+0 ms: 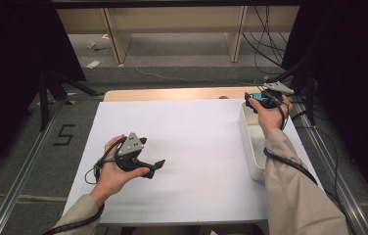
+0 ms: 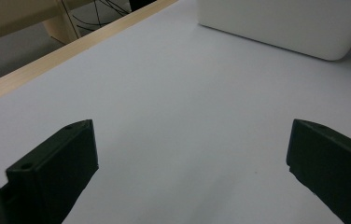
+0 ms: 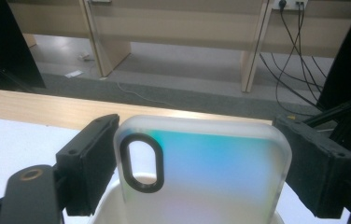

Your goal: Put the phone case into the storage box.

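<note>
The right claw (image 3: 197,168) grips a frosted phone case (image 3: 201,170) over the white bin (image 1: 250,142) at the counter's far right; its lower edge is cut off. The left claw (image 2: 190,163) rests open.

The left tongs (image 1: 160,163) sit low at the near left, held in the left hand (image 1: 111,171) with their jaws wide apart and pointing right. The right tongs (image 1: 247,100) are at the far right, gripped by the right hand (image 1: 268,115) on an outstretched, beige-sleeved forearm; their jaws stand wide, pads close beside what sits between them.
</note>
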The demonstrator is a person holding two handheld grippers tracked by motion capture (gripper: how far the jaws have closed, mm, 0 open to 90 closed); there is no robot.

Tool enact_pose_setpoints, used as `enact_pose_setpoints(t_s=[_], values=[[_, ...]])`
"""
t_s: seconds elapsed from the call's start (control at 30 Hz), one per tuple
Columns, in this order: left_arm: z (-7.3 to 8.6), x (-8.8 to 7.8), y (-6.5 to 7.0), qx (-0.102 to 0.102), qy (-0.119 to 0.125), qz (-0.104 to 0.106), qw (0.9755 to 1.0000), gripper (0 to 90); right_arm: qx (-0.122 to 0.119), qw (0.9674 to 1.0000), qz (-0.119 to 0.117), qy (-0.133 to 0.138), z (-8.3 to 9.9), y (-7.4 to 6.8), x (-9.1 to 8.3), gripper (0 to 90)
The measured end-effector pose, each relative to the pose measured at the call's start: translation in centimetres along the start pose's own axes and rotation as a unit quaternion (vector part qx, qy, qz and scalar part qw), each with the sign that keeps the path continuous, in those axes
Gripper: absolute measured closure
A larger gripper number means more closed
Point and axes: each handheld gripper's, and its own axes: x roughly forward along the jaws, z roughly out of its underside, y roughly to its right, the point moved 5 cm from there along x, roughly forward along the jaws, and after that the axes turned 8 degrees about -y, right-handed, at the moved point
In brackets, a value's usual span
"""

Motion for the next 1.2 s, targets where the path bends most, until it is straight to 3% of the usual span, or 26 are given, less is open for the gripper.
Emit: enact_pose_setpoints(t_s=[0.43, 0.77, 1.2], values=[[0.00, 0.03, 0.02, 0.000, 0.000, 0.001, 1.0000, 1.3, 0.007, 1.0000, 0.000, 0.005, 0.04, 0.07, 0.28, 17.6], [-0.01, 0.05, 0.05, 0.001, 0.000, 0.001, 1.0000, 1.3, 0.001, 0.9999, -0.009, -0.007, 0.18, -0.15, 0.75, 1.9], [-0.03, 0.10, 0.11, 0.001, 0.000, 0.001, 1.0000, 1.3, 0.021, 0.9997, -0.012, 0.010, -0.29, 0.38, -0.21, 0.5]])
